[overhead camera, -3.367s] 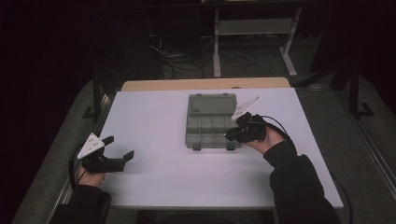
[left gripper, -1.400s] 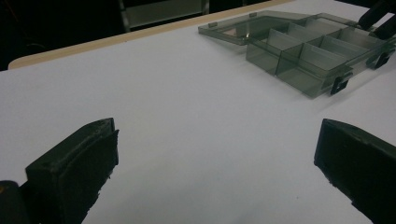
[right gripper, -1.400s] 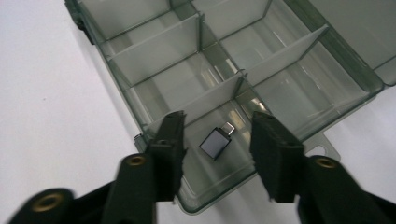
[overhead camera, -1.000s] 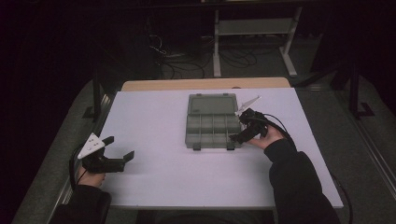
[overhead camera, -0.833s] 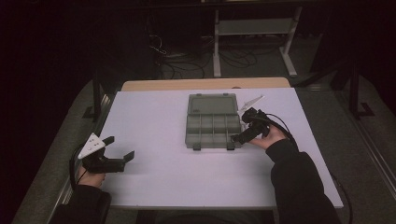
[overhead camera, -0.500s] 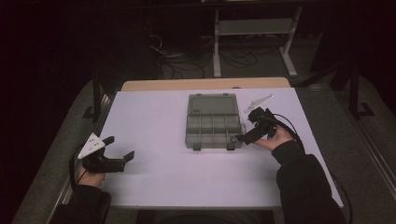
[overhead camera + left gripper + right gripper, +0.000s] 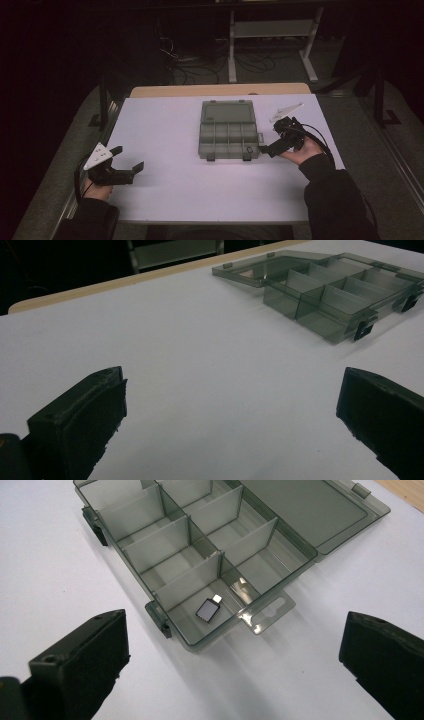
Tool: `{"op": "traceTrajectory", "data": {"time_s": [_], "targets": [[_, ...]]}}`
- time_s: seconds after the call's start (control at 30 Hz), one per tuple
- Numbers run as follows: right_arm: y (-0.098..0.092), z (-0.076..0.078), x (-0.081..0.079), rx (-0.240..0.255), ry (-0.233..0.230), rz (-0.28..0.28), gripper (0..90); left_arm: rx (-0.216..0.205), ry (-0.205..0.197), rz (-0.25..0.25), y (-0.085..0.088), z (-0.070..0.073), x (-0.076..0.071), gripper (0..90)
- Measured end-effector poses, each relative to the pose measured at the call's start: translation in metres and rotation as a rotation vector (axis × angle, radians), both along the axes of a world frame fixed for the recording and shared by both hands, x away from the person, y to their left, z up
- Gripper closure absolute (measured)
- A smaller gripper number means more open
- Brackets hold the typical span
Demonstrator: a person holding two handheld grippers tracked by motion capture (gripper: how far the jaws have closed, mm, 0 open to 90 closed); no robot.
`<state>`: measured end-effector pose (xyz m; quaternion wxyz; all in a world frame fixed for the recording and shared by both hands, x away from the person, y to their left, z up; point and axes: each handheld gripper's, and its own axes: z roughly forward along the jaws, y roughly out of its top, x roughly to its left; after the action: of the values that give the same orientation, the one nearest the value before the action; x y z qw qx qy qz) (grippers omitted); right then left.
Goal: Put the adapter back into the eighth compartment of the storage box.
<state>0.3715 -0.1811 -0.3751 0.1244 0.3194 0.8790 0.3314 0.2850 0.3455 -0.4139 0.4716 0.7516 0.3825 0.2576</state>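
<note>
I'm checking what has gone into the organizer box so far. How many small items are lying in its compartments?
1. A small dark card-like piece lies in the corner compartment of the open box, next to the hang tab, nearest the right gripper. The other compartments look bare.

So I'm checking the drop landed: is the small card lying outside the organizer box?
No, the small card lies flat inside the corner compartment of the open organizer box, beside its hang tab.

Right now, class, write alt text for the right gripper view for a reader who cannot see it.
A small dark chip lies in the near corner compartment of an open, smoky-clear organiser box on a white table. The right gripper has its two black jaws wide apart in the foreground, holding nothing.
</note>
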Motion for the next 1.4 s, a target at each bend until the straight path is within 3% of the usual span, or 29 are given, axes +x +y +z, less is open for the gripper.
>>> {"op": "traceTrajectory", "data": {"time_s": [0.67,1.2,1.4], "targets": [[-0.022,-0.008,-0.025,0.052,-0.011,-0.025,0.0,-0.003,0.002,0.001,0.000,0.000,0.000,0.0],[-0.046,-0.014,-0.041,0.110,-0.027,-0.085,0.0,-0.004,0.002,0.002,0.000,0.000,0.000,0.0],[-0.060,-0.020,-0.049,0.154,-0.057,-0.116,0.0,-0.003,0.001,0.003,0.000,0.000,0.000,0.0]]}}
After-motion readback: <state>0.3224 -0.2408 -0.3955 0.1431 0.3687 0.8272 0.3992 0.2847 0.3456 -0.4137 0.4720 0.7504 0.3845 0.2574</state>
